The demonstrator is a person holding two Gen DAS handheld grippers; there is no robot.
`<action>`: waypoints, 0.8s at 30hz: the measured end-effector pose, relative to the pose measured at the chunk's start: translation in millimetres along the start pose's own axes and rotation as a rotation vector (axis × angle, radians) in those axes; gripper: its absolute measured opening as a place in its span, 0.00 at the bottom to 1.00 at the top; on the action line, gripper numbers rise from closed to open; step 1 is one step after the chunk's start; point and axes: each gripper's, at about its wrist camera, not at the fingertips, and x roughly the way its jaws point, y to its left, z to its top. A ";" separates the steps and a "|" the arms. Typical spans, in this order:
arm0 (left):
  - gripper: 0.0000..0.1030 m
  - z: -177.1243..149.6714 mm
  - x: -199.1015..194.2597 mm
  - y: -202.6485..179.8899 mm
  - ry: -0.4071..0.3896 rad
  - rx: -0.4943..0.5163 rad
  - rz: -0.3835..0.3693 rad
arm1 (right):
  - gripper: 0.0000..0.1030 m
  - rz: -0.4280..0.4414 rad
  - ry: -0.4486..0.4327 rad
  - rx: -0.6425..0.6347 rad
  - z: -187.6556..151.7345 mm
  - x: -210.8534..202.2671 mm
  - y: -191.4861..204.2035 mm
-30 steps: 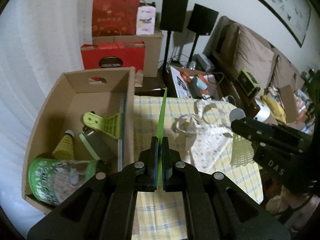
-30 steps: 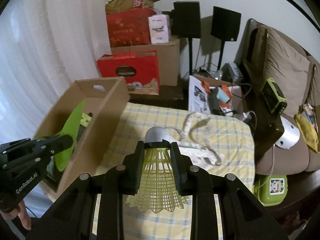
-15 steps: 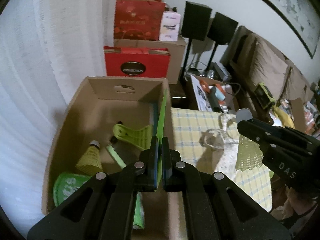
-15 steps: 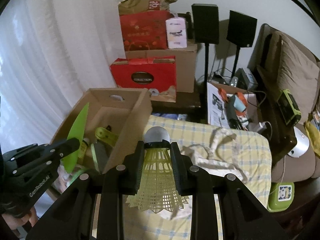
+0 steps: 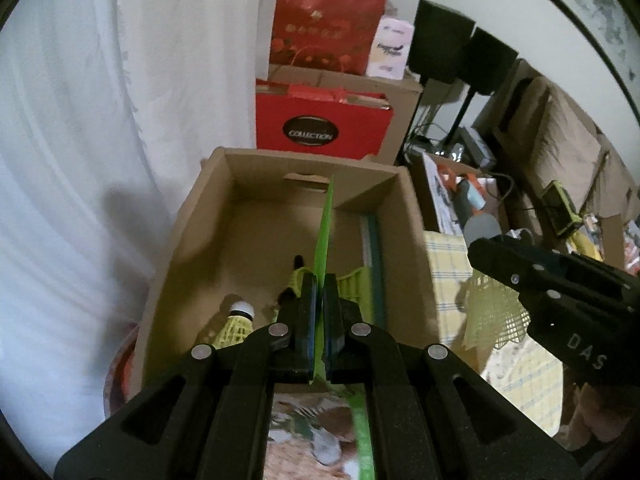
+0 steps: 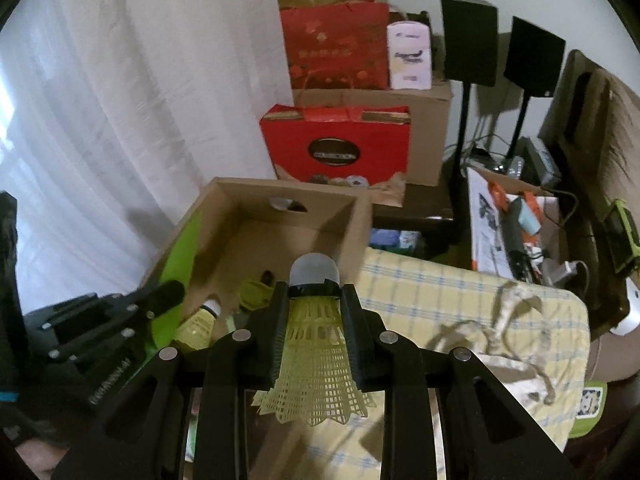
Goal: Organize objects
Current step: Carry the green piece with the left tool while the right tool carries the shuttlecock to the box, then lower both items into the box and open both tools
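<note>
Left gripper (image 5: pixel 319 292): clamped on thin flat green sheet (image 5: pixel 325 232).
Right gripper (image 6: pixel 314 294): grips yellow mesh shuttlecock (image 6: pixel 314 356).
Box (image 5: pixel 188 216): cardboard, one; second shuttlecock (image 5: pixel 236 322) inside.

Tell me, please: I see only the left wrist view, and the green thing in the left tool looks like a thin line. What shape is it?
Observer: In the right wrist view the green sheet is broad, flat and pointed; you are looking at its edge.
Operator: How does the right tool hold the yellow shuttlecock?
Observer: Its jaws clamp the skirt just behind the cap, and the cap points forward, away from the camera.
</note>
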 end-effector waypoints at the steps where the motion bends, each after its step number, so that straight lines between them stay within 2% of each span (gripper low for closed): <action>1: 0.03 0.2 4.2 1.8 0.007 0.001 0.002 | 0.25 0.008 0.004 0.005 0.7 3.1 1.5; 4: 0.03 1.4 16.4 7.3 0.026 0.006 0.015 | 0.25 0.046 0.032 0.020 0.5 22.0 9.8; 10: 0.04 -3.4 32.6 17.6 0.054 -0.015 0.018 | 0.26 0.054 0.082 -0.007 -5.5 50.5 21.9; 13: 0.12 -5.1 36.8 22.4 0.058 -0.028 0.026 | 0.27 0.045 0.088 -0.009 -7.1 56.5 22.2; 18: 0.16 -8.5 38.7 30.0 0.067 -0.047 0.029 | 0.34 0.034 0.072 -0.001 -7.1 55.9 18.3; 21: 0.19 -9.7 36.2 32.7 0.064 -0.053 0.030 | 0.34 0.028 0.064 -0.007 -8.9 51.3 17.2; 24: 0.28 -9.8 31.7 33.2 0.057 -0.057 0.031 | 0.34 0.017 0.052 -0.012 -10.3 44.9 15.1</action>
